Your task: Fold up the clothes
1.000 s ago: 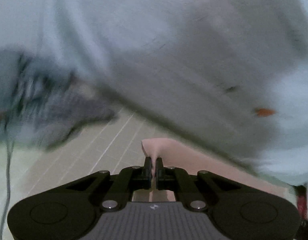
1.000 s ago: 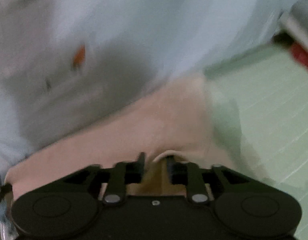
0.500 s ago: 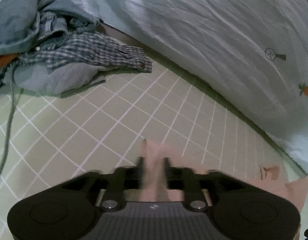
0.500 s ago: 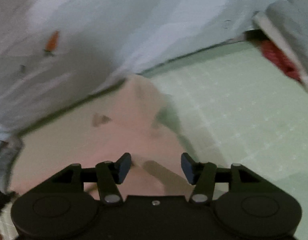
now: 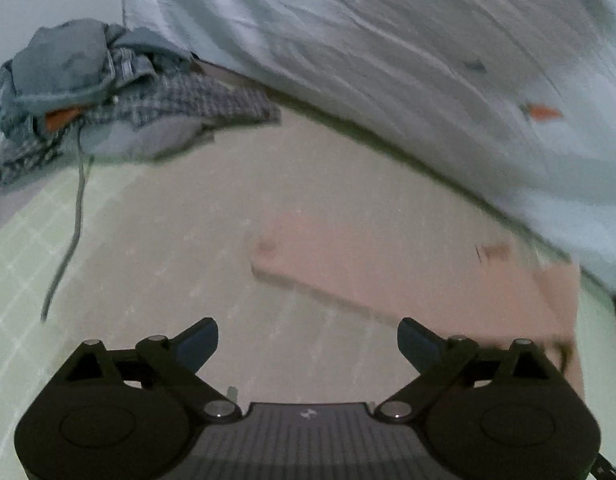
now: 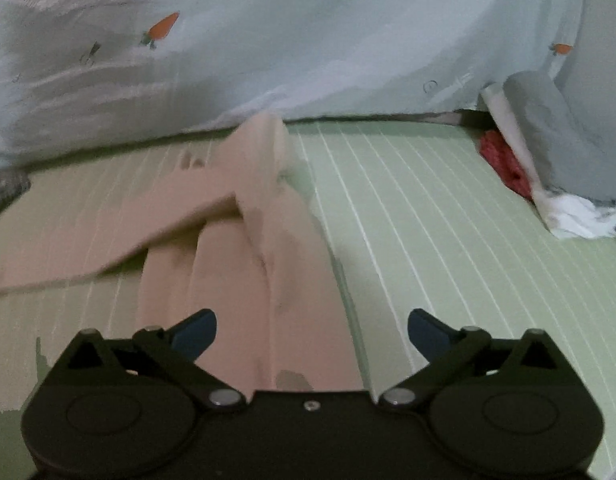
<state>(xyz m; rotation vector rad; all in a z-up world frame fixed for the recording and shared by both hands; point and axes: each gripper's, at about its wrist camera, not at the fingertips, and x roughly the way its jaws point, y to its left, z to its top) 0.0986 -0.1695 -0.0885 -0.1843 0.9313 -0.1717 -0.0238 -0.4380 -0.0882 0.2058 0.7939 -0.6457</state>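
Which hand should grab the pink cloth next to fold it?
Probably the right gripper: its open jaws sit right over the pink garment. The left gripper is open over bare mat.

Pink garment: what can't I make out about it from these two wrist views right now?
- Pink garment, left wrist view: motion blur smears its folds; the frame's right edge cuts it off.
- Right wrist view: its near end is hidden behind the right hand-held gripper.
- What kind of garment: cannot tell.

The garment (image 6: 236, 248) lies on the mat (image 6: 428, 240) — clothes pile (image 5: 100, 92) far left, sheet (image 6: 308, 40) behind.
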